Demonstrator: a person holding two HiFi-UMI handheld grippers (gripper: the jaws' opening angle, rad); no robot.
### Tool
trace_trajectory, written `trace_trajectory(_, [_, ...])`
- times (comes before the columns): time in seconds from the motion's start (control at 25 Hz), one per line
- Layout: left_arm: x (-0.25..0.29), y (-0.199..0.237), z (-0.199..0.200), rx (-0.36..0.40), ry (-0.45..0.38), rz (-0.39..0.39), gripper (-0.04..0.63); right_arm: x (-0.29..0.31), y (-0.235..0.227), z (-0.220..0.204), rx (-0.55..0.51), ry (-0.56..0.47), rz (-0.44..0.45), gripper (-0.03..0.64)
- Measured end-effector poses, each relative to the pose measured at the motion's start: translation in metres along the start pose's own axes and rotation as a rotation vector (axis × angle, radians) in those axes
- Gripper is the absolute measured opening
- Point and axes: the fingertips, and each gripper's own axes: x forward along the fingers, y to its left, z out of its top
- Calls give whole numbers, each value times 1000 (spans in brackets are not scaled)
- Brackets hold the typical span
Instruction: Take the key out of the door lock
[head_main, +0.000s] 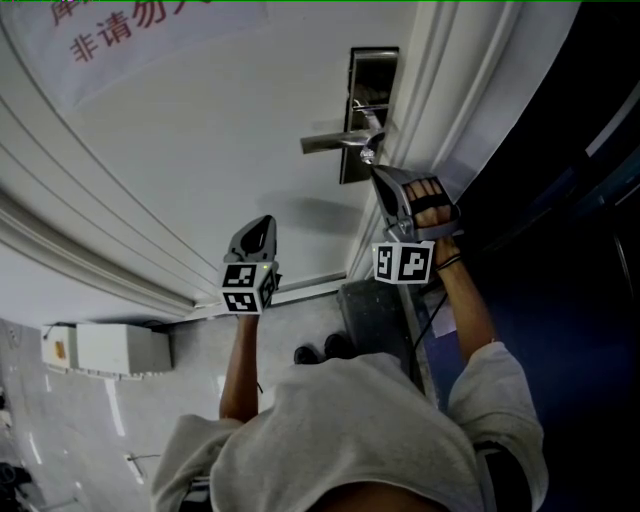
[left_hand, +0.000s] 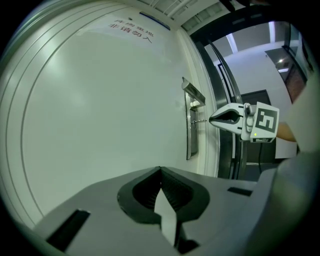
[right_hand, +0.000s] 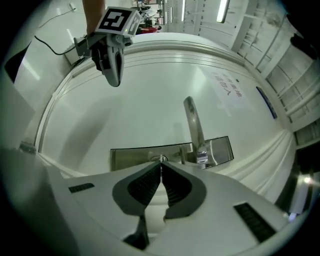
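key (right_hand: 161, 159) is sitting at the door lock plate (right_hand: 135, 156), just below where the lever handle (right_hand: 192, 125) comes off it. only a thin sliver of metal shows, right at the tips of the right gripper (right_hand: 161, 166). that gripper is clamped down on it, jaws pressed together with the key pinched at the very front. from the left gripper view you get the side angle: the key (left_hand: 200, 120) pokes straight out of the lock plate (left_hand: 190, 131), one end at the plate and the other in the nose of the right gripper (left_hand: 212, 120).

in the head view the right gripper (head_main: 372, 170) is pushed up right under the lever handle (head_main: 335, 143), against the steel lock plate (head_main: 372, 75) near the edge of the white door (head_main: 200, 150). the key itself is too small to pick out there. the hand (head_main: 432, 205) holding it wears a black fingerless glove.

left gripper (head_main: 268, 222) is well off to the side, lower on the door and not touching the lock. its jaws are closed tip to tip with nothing in them, see the left gripper (left_hand: 160, 171) in its own view, just bare door behind.

other bits: a sign with red characters (head_main: 130, 30) up on the door, a white box (head_main: 105, 348) on the floor, and dark shoes (head_main: 322, 352) by the threshold.
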Motion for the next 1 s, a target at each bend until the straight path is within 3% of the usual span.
trace_trajectory(0.08, [1,-1,0,2,-1,-4,18,2,2,-2,0,7,22,56])
trace_trajectory(0.16, [3,-3,0,2,0,-10,18,5,6,-4,-9,16,52,164])
trace_trajectory(0.2, [3,-4,0,2,0,-12,18,7,8,-4,-22,21,58,182])
trace_trajectory(0.4, [4,-3,0,6,5,-13,18,14,4,-4,-59,28,17,178])
trace_trajectory(1.0, [3,8,-8,-8,23,14,18,42,-2,-3,-91,32,-71,43])
